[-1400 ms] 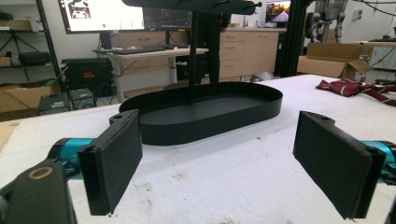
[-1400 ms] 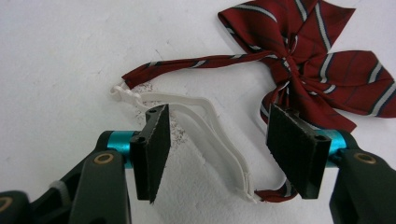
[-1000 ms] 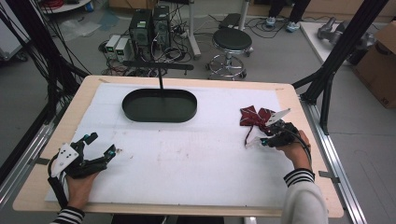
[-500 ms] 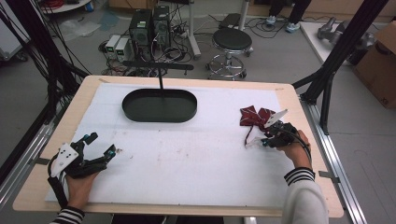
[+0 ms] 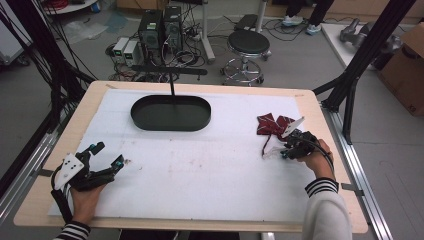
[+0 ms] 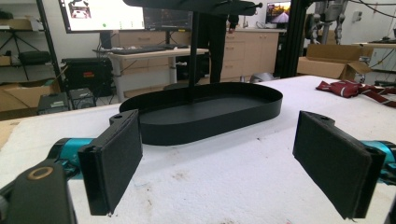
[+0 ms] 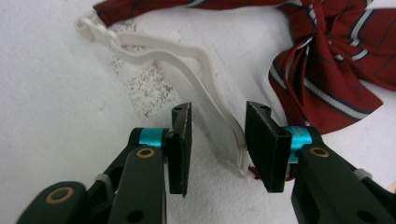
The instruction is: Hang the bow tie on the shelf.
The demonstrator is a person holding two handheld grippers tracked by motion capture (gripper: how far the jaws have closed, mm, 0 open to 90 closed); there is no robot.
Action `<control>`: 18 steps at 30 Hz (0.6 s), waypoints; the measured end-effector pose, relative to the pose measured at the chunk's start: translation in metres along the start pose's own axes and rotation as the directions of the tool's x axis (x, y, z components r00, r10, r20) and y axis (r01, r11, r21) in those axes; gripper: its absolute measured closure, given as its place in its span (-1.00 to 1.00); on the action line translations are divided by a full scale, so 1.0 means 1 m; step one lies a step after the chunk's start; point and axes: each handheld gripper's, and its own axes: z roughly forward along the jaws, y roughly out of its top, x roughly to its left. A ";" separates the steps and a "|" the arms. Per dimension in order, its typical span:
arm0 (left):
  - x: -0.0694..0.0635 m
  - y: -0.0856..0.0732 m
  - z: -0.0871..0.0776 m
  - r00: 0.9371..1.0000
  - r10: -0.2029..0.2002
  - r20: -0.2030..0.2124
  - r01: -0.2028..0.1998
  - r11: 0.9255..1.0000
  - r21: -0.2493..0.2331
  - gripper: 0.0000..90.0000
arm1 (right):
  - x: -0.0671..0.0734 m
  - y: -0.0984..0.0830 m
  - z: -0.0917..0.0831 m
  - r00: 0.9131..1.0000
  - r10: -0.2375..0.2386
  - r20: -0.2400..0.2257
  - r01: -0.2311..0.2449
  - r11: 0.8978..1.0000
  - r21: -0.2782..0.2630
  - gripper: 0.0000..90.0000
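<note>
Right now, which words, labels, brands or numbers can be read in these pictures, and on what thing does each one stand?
No text can be read.
Monitor behind the tray: it shows a picture and small marks, too blurred to read.
Second screen far right: blurred, no words legible.
Boxes: no print can be made out.
Bow tie and white strap by the right gripper: stripes, no lettering.

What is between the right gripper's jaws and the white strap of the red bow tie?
Nothing visible. The white strap of the red bow tie already lies between the right gripper jaws, with small gaps either side.
</note>
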 end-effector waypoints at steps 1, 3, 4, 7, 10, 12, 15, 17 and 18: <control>0.000 0.000 0.000 1.000 0.000 0.000 0.000 1.000 0.000 -0.64 | 0.000 0.000 0.000 1.000 0.002 -0.006 -0.002 1.000 -0.001 0.48; 0.000 0.000 0.000 1.000 -0.001 -0.001 0.001 1.000 0.000 -0.64 | 0.000 0.000 0.000 1.000 0.003 0.000 -0.003 1.000 0.003 0.63; 0.000 0.000 0.000 1.000 -0.002 -0.001 0.002 1.000 -0.001 -0.64 | 0.000 0.001 -0.001 1.000 0.006 0.009 -0.006 1.000 0.004 0.76; 0.000 0.000 0.000 1.000 -0.002 -0.001 0.002 1.000 -0.001 -0.64 | 0.001 0.002 -0.001 1.000 -0.008 0.008 0.008 1.000 0.011 0.89; 0.000 0.000 0.000 1.000 -0.003 -0.001 0.003 1.000 -0.001 -0.64 | 0.003 0.004 0.001 1.000 -0.019 0.007 0.018 1.000 0.022 0.90; 0.000 0.000 0.000 1.000 -0.003 0.000 0.003 1.000 -0.001 -0.64 | 0.004 0.005 0.002 1.000 -0.025 0.009 0.025 0.999 0.025 0.87; 0.000 0.000 0.000 1.000 -0.003 -0.001 0.003 1.000 -0.002 -0.64 | 0.003 0.004 0.002 1.000 -0.009 0.003 0.009 1.000 0.022 0.89; 0.000 0.000 0.000 1.000 -0.003 -0.001 0.003 1.000 -0.002 -0.64 | 0.003 0.004 0.002 1.000 -0.017 0.002 0.017 1.000 0.026 0.93; 0.000 0.000 0.000 1.000 -0.004 -0.001 0.004 1.000 -0.003 -0.64 | 0.003 0.004 0.002 1.000 -0.017 0.002 0.017 1.000 0.026 0.93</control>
